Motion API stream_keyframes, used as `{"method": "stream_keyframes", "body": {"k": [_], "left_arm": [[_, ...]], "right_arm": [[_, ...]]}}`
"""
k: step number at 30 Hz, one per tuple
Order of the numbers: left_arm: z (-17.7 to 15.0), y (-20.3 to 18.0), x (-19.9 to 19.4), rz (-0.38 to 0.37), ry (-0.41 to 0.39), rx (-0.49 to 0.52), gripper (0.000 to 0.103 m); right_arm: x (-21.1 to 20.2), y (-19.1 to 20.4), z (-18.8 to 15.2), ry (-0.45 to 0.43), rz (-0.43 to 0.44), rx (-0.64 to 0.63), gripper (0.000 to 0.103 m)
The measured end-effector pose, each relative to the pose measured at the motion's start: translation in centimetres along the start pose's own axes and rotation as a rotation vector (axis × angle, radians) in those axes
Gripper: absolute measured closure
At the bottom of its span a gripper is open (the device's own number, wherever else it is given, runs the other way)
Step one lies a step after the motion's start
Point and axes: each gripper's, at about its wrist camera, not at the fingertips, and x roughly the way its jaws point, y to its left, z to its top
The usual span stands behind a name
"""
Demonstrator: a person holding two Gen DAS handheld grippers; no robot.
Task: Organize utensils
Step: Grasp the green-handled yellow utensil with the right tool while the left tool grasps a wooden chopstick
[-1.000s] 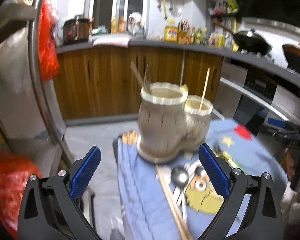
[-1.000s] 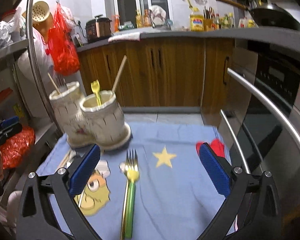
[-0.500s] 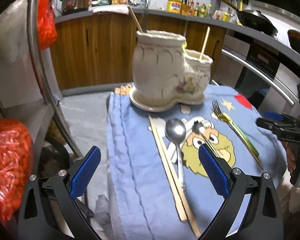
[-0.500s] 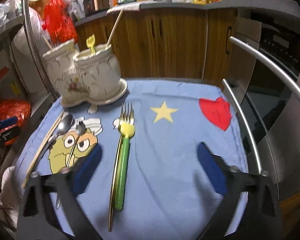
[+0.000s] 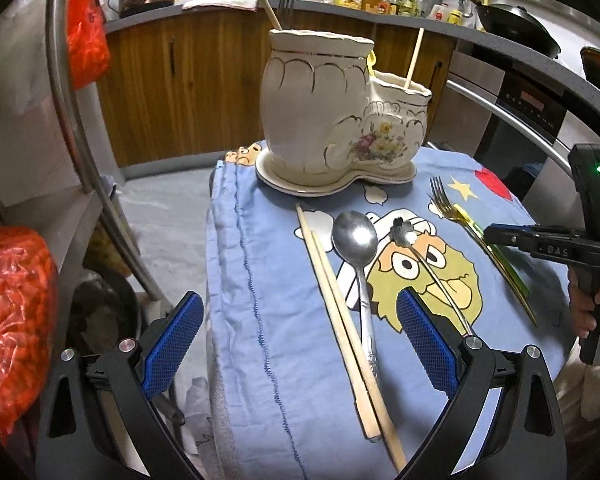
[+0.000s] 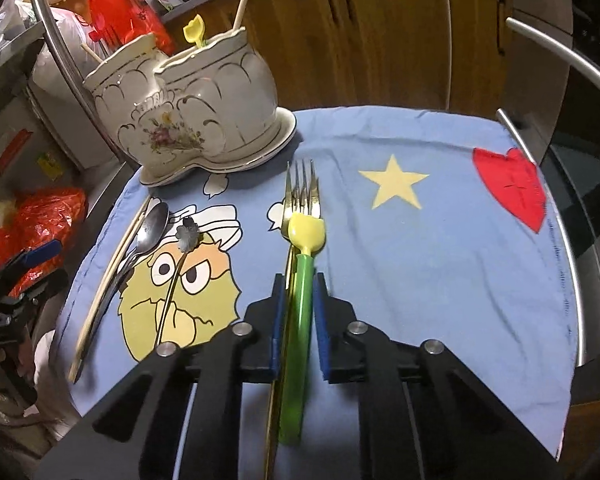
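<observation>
Nearest you, R view: your right gripper (image 6: 296,292) has its jaws narrowed around two handles at once, the green-handled fork (image 6: 300,308) and the thin gold fork (image 6: 300,188) lying against it. Both forks still lie flat on the blue cloth (image 6: 440,260), so I judge this a grasp just made, not yet a lift. Whether the pads truly pinch both handles or only the green one is hard to tell from this angle.

L view: your left gripper (image 5: 300,340) hovers low over the near edge of the cloth, jaws wide and holding nothing. Between its blue pads, a bit further on, lie the wooden chopsticks (image 5: 340,312) and, just beside them to the R, the steel spoon (image 5: 356,248). Beside the spoon is a slim flower-headed stirrer (image 5: 420,256) across the cartoon face.

Furthest, at the back of the cloth-covered counter, stands the ceramic holder (image 5: 324,112), a two-pot piece on its own saucer. It already carries some items: a chopstick and dark fork tines in the taller pot, a chopstick and a small yellow utensil in the lower one.

Progress, approx.: partly done. Left to stow are two forks, the chopstick pair, spoon and stirrer, so I'd say over half remains.
</observation>
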Motion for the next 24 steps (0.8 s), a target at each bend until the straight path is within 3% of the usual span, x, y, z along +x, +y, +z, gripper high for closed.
{"method": "stream_keyframes", "body": {"k": [8,9,14,15,22,24], "left_arm": [[0.0,-0.1,0.4,-0.01,0.007,-0.002,0.006],[0.0,-0.2,0.4,-0.011,0.006,-0.001,0.006],[0.0,-0.3,0.7,-0.012,0.012,0.0,0.006],[0.0,-0.2,0.7,-0.014,0.013,-0.001,0.006],[0.2,-0.9,1.4,-0.01,0.04,0.028,0.009],[0.2,-1.1,1.6,-0.02,0.052,0.034,0.019]], "right_arm": [[0.8,-1.4,0.8,0.029,0.065,0.091,0.089],[0.8,-1.8,0.9,0.032,0.077,0.118,0.083],[0.9,-1.0,0.8,0.034,0.059,0.061,0.081],[0.9,-1.0,0.9,0.037,0.063,0.056,0.086],[0.0,-1.0,0.8,0.008,0.047,0.048,0.088],[-0.4,-1.2,0.7,-0.012,0.04,0.051,0.094]]}}
